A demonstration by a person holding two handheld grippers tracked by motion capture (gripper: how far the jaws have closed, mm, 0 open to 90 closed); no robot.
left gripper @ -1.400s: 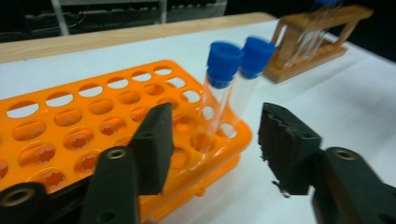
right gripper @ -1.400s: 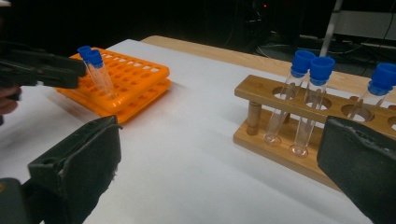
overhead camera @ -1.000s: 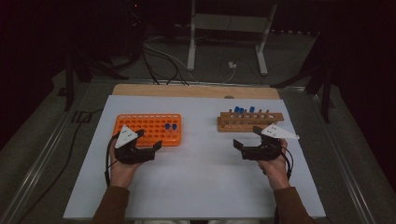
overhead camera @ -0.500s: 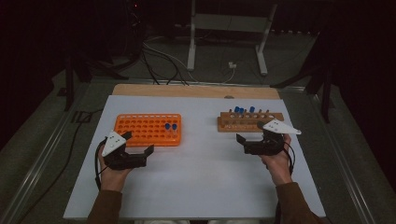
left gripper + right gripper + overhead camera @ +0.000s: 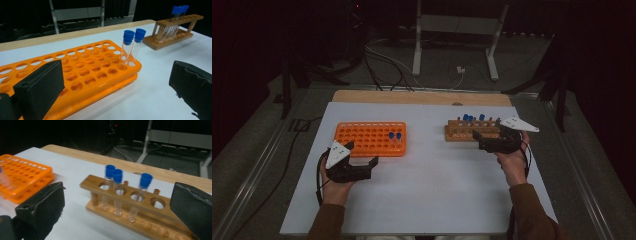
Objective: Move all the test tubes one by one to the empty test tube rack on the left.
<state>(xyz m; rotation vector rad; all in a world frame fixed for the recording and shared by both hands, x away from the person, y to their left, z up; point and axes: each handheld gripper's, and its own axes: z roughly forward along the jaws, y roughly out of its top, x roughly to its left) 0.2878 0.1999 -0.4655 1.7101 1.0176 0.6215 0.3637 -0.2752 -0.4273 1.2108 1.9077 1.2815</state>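
**Two racks, five little tubes, and two empty grippers**

Right now the white table (image 5: 427, 195) takes up most of the high view, and it is the biggest thing.

Next biggest is the orange rack (image 5: 367, 137), left of the middle of the frame. It has lots of round holes. Almost all are empty. Two tubes with blue caps (image 5: 131, 47) stand side by side in the corner holes at its right end.

Then comes the wooden rack (image 5: 467, 131), right of the middle of the frame. Three more blue-capped tubes (image 5: 117, 192) stand up in its holes. In the right gripper view the hole at the right end is empty.

The left hand-held gripper (image 5: 362, 167) sits just below the orange rack, near its front edge. Its jaws are spread wide and hold nothing. The right hand-held gripper (image 5: 484, 141) sits just beside the wooden rack, at its lower right. Its jaws are wide apart too, with nothing between them.

The tubes are the smallest things. They look clear, thin and light. I think they are smooth and slippery, and could crack if squeezed hard. I would take one just under the blue cap, where it sticks up above the rack, then lift it straight up.
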